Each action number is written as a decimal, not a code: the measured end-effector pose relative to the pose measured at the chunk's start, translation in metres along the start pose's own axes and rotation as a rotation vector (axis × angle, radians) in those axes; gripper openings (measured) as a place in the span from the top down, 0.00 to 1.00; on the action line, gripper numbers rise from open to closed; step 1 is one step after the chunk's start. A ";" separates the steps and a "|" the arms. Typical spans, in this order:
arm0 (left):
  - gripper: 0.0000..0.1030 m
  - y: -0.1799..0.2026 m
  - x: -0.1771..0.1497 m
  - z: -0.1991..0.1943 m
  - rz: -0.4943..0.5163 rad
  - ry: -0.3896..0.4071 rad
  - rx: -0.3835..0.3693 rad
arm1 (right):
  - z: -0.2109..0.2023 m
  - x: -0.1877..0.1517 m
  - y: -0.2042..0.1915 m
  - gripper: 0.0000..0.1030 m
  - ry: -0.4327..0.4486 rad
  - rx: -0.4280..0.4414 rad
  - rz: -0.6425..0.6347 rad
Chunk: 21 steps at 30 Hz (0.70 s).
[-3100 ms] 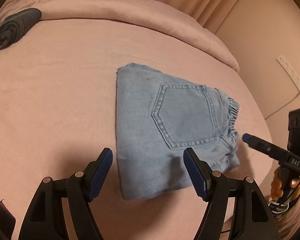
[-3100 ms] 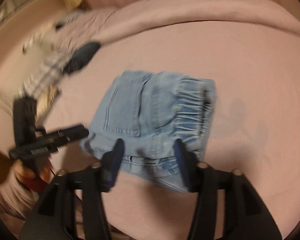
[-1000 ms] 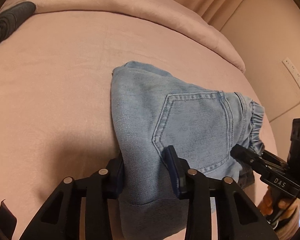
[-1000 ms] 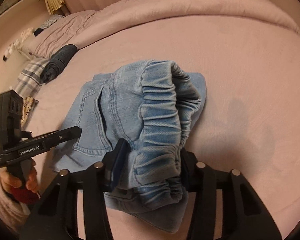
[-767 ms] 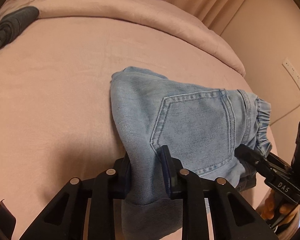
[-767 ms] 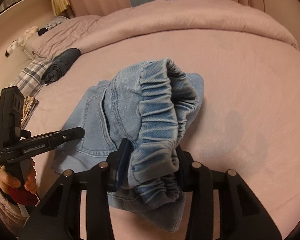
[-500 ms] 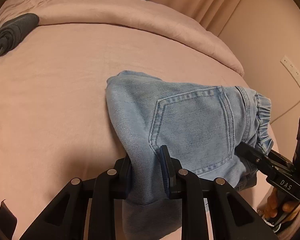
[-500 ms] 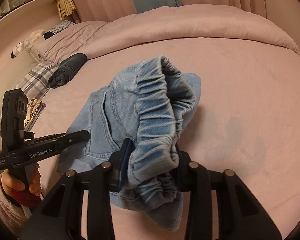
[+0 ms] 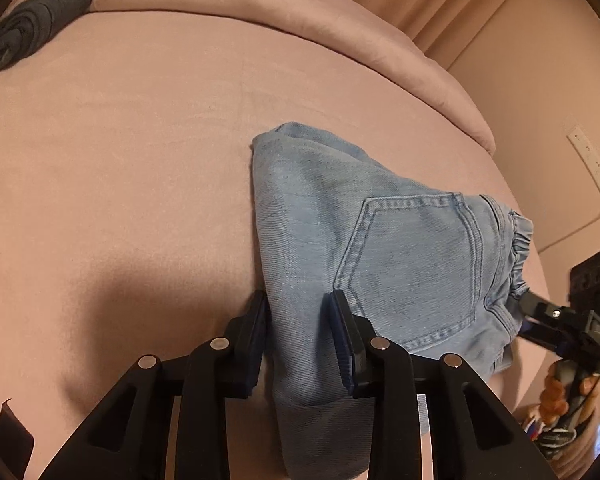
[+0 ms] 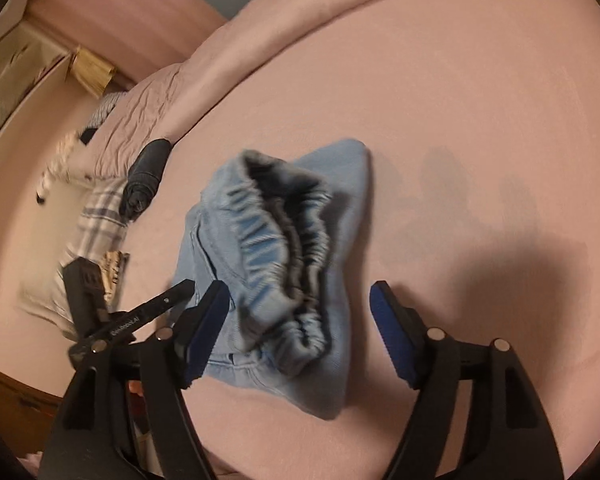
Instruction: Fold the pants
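Rolled dark clothing (image 9: 28, 36) lies far left on the pink bed (image 9: 140, 160), beside the bunched duvet (image 9: 260, 12). Further right, the left gripper (image 9: 300, 320) is clamped on the near edge of the folded jeans (image 9: 380, 248), back pocket facing up, the rest lying on the bed. At the waistband (image 10: 276, 240) end, on the right, the right gripper (image 10: 300, 320) hangs with its jaws spread wide either side of the elastic, gripping nothing.
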<state>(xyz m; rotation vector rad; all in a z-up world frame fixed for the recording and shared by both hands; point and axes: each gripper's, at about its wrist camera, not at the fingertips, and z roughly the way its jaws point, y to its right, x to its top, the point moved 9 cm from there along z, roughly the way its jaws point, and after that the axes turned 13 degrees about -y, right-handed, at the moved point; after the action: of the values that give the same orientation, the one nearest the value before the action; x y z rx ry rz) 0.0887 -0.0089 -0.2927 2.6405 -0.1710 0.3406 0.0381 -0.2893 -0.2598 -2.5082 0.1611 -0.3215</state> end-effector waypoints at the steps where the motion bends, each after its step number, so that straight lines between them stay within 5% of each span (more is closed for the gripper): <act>1: 0.68 -0.001 0.002 0.001 -0.011 -0.010 -0.023 | 0.003 -0.002 0.002 0.28 -0.014 0.017 0.018; 6: 0.68 -0.006 0.005 0.002 -0.080 -0.077 -0.167 | 0.029 -0.007 -0.002 0.24 -0.083 0.073 0.066; 14: 0.61 -0.009 0.000 0.007 -0.207 -0.205 -0.375 | 0.041 0.003 -0.014 0.22 -0.116 0.047 0.050; 21: 0.63 0.007 0.008 0.018 -0.200 -0.202 -0.387 | 0.052 0.007 -0.020 0.25 -0.131 0.031 0.010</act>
<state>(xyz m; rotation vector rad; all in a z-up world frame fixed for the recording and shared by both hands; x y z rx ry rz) 0.0992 -0.0243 -0.3031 2.2774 -0.0313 -0.0272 0.0595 -0.2457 -0.2876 -2.4877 0.1148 -0.1534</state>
